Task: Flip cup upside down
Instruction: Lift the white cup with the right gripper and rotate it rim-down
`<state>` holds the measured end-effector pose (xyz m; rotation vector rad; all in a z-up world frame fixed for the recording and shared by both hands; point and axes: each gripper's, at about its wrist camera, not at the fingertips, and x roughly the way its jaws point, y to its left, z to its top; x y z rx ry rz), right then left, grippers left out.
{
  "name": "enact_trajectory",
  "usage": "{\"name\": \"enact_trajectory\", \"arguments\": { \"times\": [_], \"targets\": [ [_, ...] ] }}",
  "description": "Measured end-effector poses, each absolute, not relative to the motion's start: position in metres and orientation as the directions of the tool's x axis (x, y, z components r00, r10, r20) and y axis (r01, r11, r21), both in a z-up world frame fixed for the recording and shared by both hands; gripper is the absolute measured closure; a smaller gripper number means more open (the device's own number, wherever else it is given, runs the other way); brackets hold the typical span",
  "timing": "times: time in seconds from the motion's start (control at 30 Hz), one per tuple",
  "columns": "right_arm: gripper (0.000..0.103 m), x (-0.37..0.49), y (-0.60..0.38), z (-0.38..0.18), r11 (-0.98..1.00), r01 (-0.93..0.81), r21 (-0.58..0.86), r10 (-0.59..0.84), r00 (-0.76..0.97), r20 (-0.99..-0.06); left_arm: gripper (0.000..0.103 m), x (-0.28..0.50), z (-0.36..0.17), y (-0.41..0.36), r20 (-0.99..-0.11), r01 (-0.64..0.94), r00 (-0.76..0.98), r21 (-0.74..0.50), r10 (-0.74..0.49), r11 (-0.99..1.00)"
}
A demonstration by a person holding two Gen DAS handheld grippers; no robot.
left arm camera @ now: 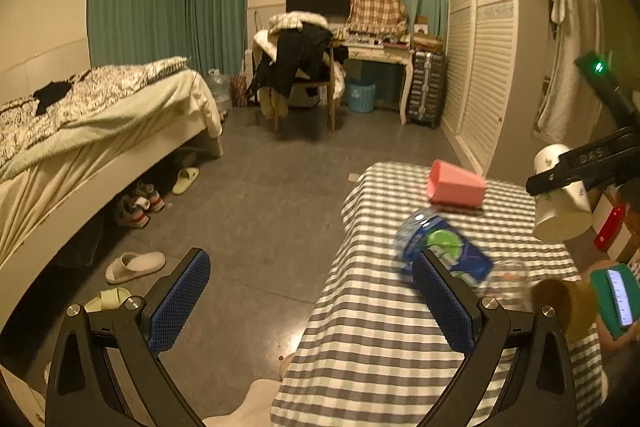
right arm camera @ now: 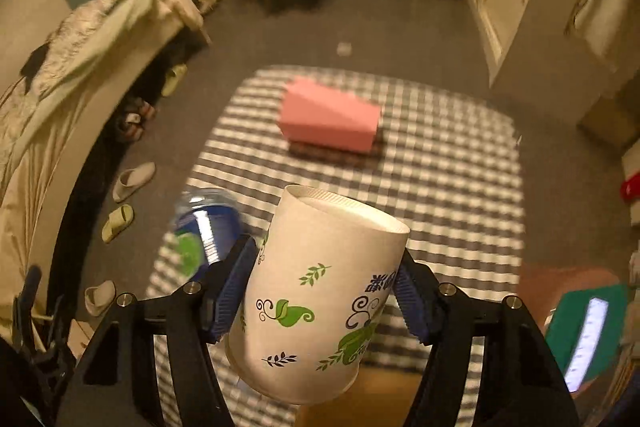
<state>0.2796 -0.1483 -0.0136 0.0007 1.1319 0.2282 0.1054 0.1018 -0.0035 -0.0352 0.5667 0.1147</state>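
**Cup tipped in my right fingers, above the surface**

The checked surface (right arm camera: 440,163) carries a pink box (right arm camera: 330,121) and a lying bottle (left arm camera: 440,247). My right gripper (right arm camera: 322,289) clamps the paper cup (right arm camera: 316,299) in the air, base tilted away, rim toward me. My left gripper (left arm camera: 312,303) hangs with fingers apart, holding nothing.
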Motion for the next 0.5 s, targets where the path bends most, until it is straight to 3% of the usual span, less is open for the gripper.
{"name": "enact_trajectory", "arguments": {
  "times": [0.23, 0.5],
  "targets": [
    [0.037, 0.190, -0.148, 0.028, 0.962, -0.254, 0.103, 0.203, 0.406, -0.891, 0.000, 0.055, 0.024, 0.085, -0.467, -0.094, 0.880, -0.005, 0.080, 0.996],
    [0.037, 0.114, -0.139, -0.043, 0.951, -0.275, 0.143, 0.215, 0.252, -0.944, 0.000, 0.007, 0.016, 0.073, -0.459, -0.072, 0.886, -0.003, 0.063, 0.997]
  ]
}}
